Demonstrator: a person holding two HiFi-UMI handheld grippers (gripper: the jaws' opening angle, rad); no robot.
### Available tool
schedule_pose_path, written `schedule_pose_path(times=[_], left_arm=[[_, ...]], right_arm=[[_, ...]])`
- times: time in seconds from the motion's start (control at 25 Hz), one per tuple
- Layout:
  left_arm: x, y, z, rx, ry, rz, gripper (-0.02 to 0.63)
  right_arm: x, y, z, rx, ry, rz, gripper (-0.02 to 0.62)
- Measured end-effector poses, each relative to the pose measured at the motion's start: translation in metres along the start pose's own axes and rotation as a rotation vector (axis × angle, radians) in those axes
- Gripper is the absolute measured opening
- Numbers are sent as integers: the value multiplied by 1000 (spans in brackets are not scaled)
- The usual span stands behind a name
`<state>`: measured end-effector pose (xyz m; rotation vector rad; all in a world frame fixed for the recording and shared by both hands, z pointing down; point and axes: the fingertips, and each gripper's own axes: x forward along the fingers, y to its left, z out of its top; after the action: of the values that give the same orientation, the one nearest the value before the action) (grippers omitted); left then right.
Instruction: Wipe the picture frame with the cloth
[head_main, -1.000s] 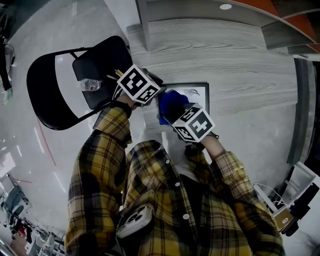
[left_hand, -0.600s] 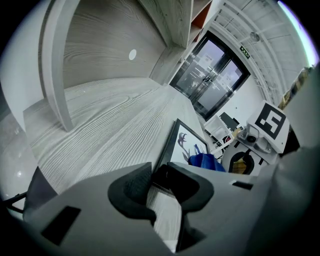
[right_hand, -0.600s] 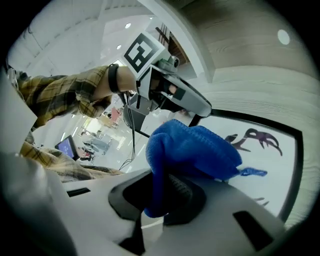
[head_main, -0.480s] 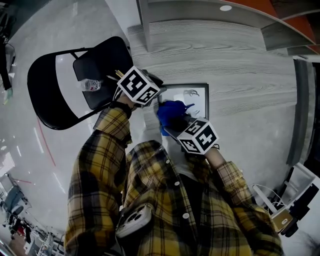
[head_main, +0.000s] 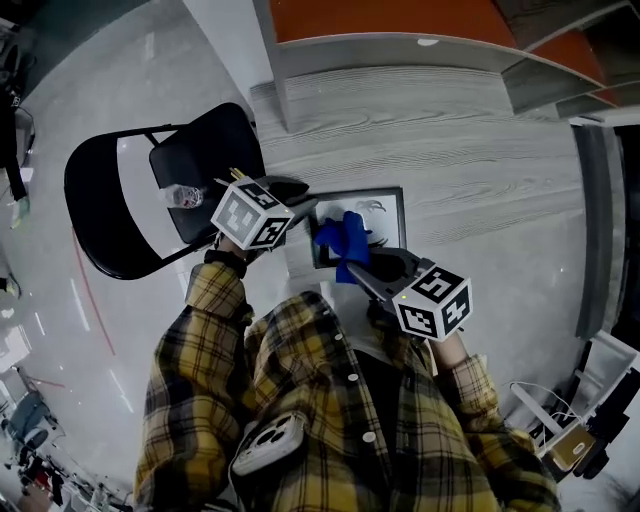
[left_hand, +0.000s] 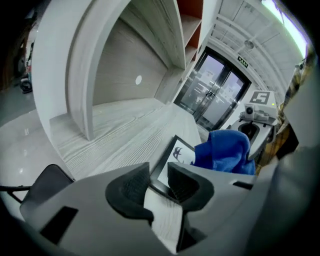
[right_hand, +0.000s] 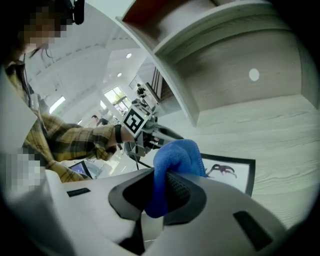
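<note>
A long-sleeved shirt (head_main: 300, 390) checked in yellow and black is worn, fastened with pale round buttons (head_main: 352, 369). A pale phone (head_main: 268, 440) with a cluster of lenses is seen at the chest, and a dark band (right_hand: 118, 134) on the left wrist. The left tool (left_hand: 159, 189) and the right tool (right_hand: 159, 192) are moulded in grey with black ribbed pads. Each is topped by a cube printed with black-and-white square markers: the left cube (head_main: 250, 214) and the right cube (head_main: 433, 302).

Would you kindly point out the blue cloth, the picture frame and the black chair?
blue cloth (right_hand: 175, 152): right gripper view, bunched top above the jaws.
picture frame (head_main: 386, 222): head view, white print's right side.
black chair (head_main: 200, 150): head view, dark padded panel.
</note>
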<state>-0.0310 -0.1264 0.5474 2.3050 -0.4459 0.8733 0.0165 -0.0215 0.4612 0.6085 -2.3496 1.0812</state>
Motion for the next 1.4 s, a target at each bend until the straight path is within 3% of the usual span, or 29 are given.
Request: schedule_pose_path(times=[0.32,0.68,0.96,1.4], left_arm=[[-55,-74,80,72,-271,-7,98],[-119,-141,191,136,-596,23,19],[-149,-175,210,186,-666,-8,6],[-157,-178,215,205,-668,-5,6]], right_arm=[[-70,14,79,-70,-293,-79,52],[-166,16,167,-203,-594,-197,52],[-190,32,193,-286,-672,-219,53],[-192,37,197,-303,-674,-204,52]])
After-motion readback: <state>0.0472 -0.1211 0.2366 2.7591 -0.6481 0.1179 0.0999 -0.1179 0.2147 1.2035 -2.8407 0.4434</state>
